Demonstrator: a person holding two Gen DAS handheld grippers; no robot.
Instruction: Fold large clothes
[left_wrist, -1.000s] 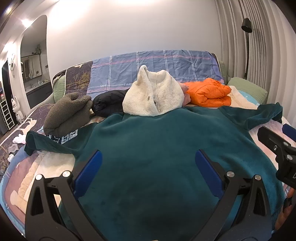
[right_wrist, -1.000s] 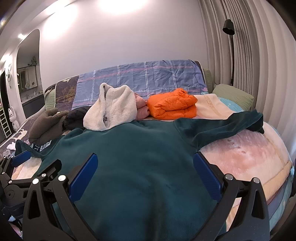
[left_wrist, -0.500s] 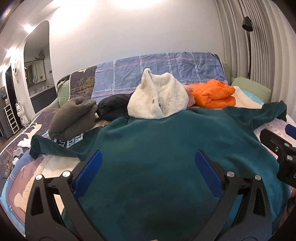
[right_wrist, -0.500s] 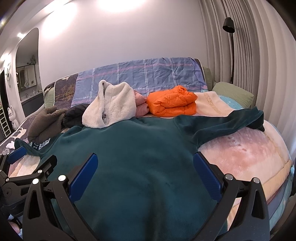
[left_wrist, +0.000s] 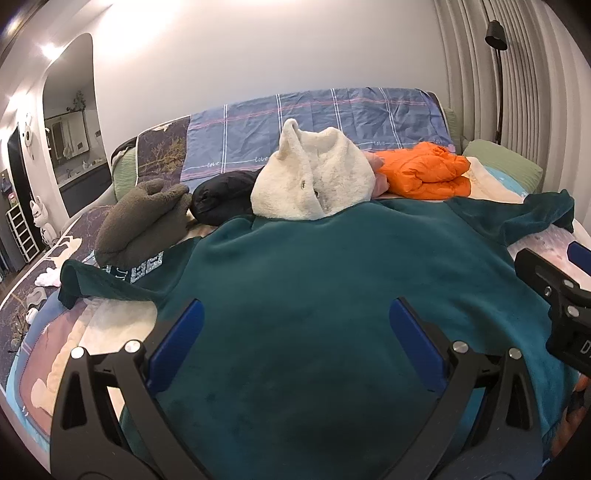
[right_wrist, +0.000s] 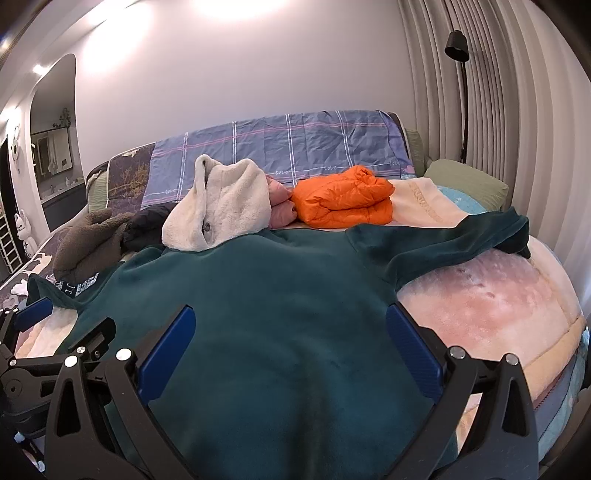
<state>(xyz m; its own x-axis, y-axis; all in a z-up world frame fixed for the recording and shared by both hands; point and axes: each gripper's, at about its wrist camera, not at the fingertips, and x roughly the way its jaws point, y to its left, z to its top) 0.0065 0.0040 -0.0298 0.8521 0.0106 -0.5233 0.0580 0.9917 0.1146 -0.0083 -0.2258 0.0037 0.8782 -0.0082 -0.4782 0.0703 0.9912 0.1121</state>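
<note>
Teal fleece top (left_wrist: 314, 295) lies flat under both open grippers (L (left_wrist: 295, 336) & R (right_wrist: 288, 339)).

A plain white wall (right_wrist: 229, 74) rises behind the wide bed covered in a pink-and-cream blanket (right_wrist: 491, 302). Bright ceiling light glares on the wall's upper part. A blue plaid sheet (left_wrist: 314, 122) drapes the headboard. Pale ribbed curtains (right_wrist: 491, 92) hang at right, with a black floor lamp (right_wrist: 457, 46) in front. An arched opening (left_wrist: 68, 122) stands at left.
</note>
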